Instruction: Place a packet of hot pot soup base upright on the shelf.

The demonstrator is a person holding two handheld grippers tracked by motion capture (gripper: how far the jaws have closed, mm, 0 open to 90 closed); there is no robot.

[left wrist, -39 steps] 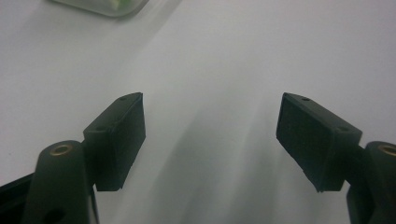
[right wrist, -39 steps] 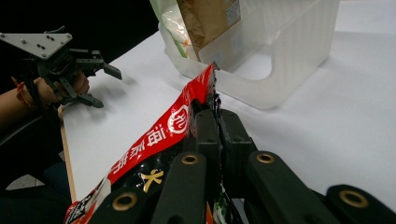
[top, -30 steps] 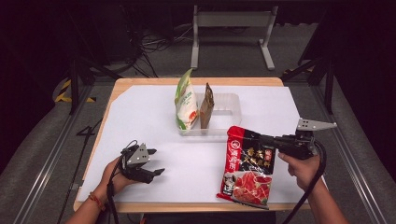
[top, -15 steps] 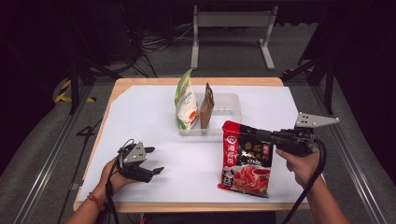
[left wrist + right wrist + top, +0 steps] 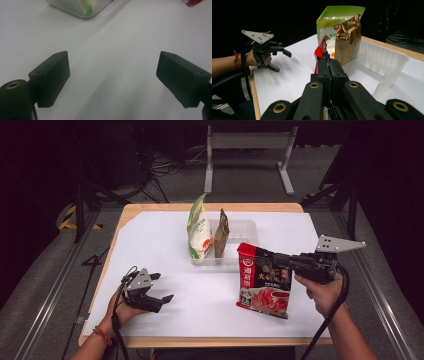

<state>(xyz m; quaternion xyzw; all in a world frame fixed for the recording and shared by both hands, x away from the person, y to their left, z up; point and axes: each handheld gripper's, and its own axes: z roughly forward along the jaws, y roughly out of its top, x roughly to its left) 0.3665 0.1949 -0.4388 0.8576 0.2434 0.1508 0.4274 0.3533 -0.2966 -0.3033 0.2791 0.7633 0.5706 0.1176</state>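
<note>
Red and glossy, the snack bag [image 5: 264, 279] hangs clenched by its edge in the right tool [image 5: 280, 261], lifted off the bench [image 5: 150, 245] just in front of the clear tray [image 5: 245, 227]. Loading appears underway; next it needs carrying over the tray's near wall and lowering upright beside the green bag [image 5: 199, 227] and brown pouch [image 5: 220, 233]. The left tool [image 5: 162, 287] rests spread and empty, its jaws having just widened.

Red snack bag [image 5: 264, 280] has come up off the table: a second ago it lay flat near the right front edge, now it hangs upright from the right gripper [image 5: 277, 260], bottom edge just off the white surface. It has shifted toward the clear tray [image 5: 245, 227]. Left gripper [image 5: 159, 287] jaws have just been opening, nothing between them.
</note>
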